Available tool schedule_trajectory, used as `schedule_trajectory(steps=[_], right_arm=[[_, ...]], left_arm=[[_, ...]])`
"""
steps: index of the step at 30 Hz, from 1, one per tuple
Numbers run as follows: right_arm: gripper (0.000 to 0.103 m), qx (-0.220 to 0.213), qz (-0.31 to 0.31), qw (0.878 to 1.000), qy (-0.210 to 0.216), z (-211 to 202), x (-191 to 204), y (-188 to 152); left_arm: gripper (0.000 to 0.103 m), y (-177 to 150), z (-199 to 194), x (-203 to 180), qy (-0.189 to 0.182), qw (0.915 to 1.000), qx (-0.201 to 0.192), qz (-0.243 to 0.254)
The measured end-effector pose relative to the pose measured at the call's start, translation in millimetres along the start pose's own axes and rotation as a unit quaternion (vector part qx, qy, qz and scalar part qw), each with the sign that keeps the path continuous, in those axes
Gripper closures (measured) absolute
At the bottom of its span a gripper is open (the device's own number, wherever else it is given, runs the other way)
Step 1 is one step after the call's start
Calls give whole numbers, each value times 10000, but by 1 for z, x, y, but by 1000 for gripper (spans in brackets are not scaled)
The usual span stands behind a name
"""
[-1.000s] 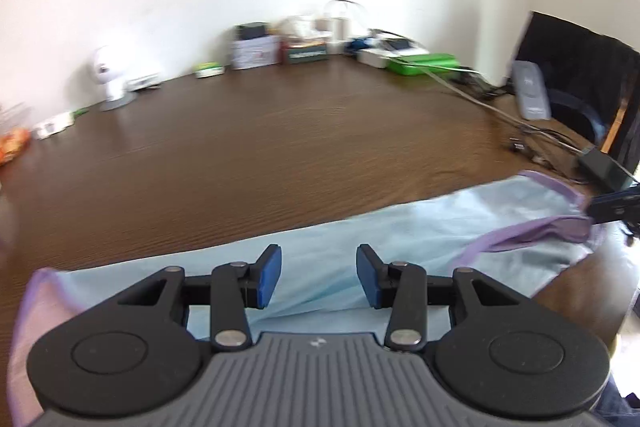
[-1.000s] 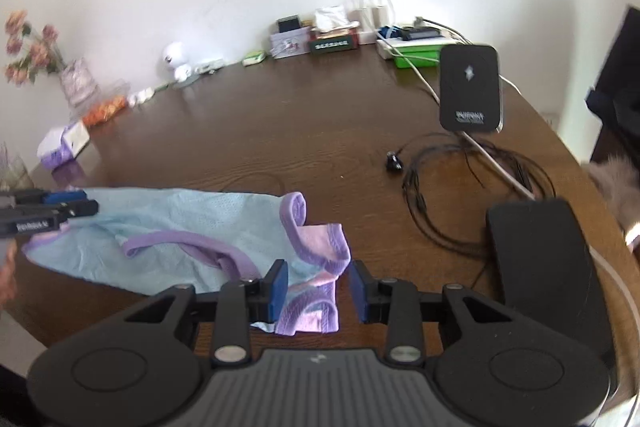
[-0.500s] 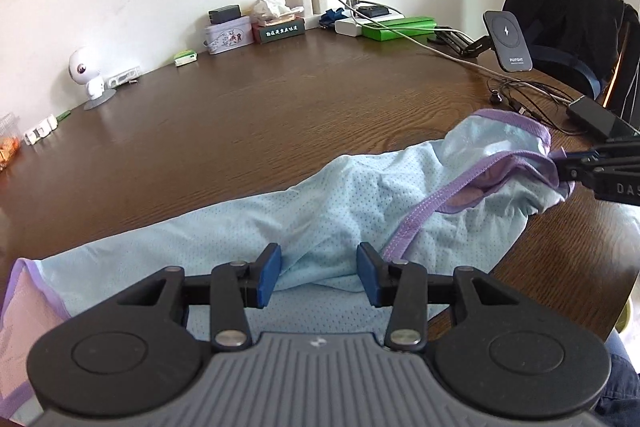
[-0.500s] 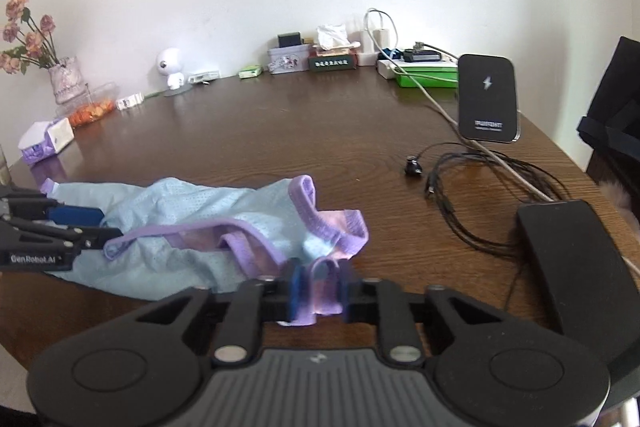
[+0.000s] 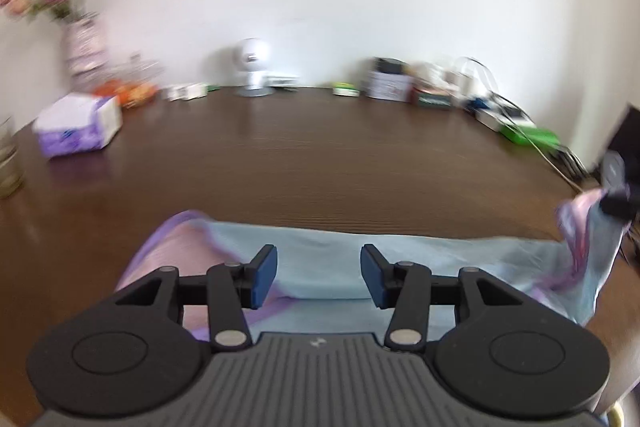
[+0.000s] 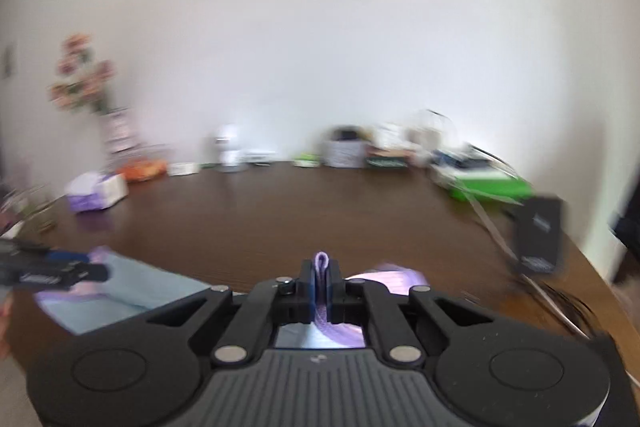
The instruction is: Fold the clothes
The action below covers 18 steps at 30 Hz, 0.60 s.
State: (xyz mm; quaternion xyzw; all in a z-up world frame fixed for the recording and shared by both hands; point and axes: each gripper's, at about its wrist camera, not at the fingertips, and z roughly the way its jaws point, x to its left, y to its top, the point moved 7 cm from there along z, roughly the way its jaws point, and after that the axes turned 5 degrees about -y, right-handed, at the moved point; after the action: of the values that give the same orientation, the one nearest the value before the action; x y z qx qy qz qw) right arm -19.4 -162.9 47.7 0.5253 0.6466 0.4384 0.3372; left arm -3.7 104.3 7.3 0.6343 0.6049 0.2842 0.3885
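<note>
One garment (image 6: 321, 269) in right tongs (image 6: 321, 287)

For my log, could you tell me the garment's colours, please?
Light blue garment with purple trim; clearest in the left wrist view.

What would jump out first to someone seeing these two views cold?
First, the light blue garment with purple trim, stretched across the near edge of the dark wooden table. The right gripper is shut on a fold of its purple trim and lifts that end, while the left gripper hangs open over the other end. Next, the blurred pink flowers in a vase at the far left by the wall.
</note>
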Motion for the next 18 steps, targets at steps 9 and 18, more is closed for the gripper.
schedule_trajectory(steps=[9, 18], right_arm=[[96, 857, -1093, 9747, 1753, 52, 141, -37], [61, 301, -320, 9946, 935, 27, 53, 10]], left_arm=[[51, -39, -28, 67, 708, 9941, 262, -783], [48, -32, -25, 52, 186, 9961, 362, -785]])
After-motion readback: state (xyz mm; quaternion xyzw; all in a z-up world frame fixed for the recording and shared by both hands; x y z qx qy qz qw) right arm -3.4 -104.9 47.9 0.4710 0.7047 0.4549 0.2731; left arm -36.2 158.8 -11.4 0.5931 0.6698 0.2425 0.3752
